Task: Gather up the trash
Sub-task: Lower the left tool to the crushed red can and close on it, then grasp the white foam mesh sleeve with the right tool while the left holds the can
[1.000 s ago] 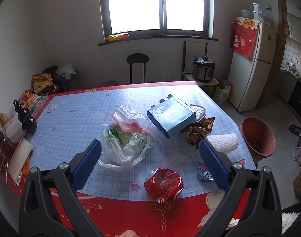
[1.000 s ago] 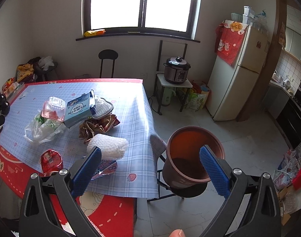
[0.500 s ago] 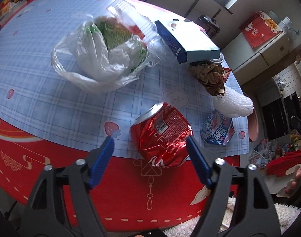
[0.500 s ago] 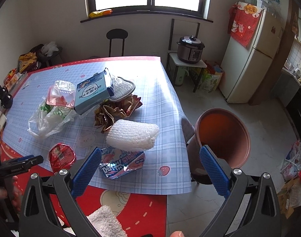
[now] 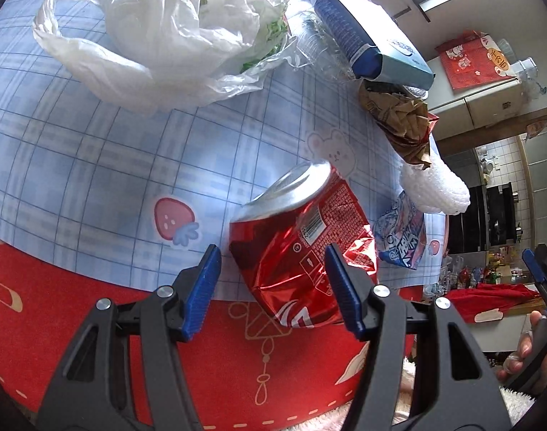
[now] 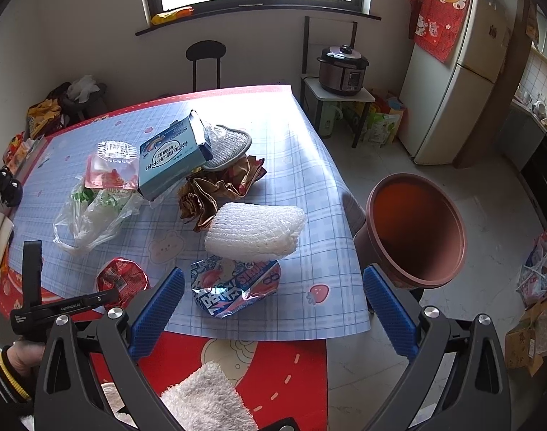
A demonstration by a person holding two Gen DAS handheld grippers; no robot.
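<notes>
A crushed red can (image 5: 302, 248) lies near the table's front edge; it also shows in the right wrist view (image 6: 122, 278). My left gripper (image 5: 273, 287) is open with its fingers on either side of the can, not pressing it. My right gripper (image 6: 273, 305) is open and empty, held above the table's front right corner, over a blue-and-white snack wrapper (image 6: 235, 287). A white foam net (image 6: 255, 230), a brown crumpled wrapper (image 6: 216, 190), a blue carton (image 6: 171, 160) and a clear plastic bag (image 6: 94, 215) lie on the table. A terracotta-coloured bin (image 6: 417, 237) stands beside the table's right edge.
The table has a blue checked cloth (image 6: 309, 186) over a red one. A fridge (image 6: 453, 72), a rice cooker (image 6: 343, 68) on a small stand and a black stool (image 6: 205, 54) are behind. Clutter lines the table's left edge (image 6: 8, 186).
My left gripper has dropped down and forward to the red can and narrowed around it. My right gripper has drifted left, closer to the table corner.
</notes>
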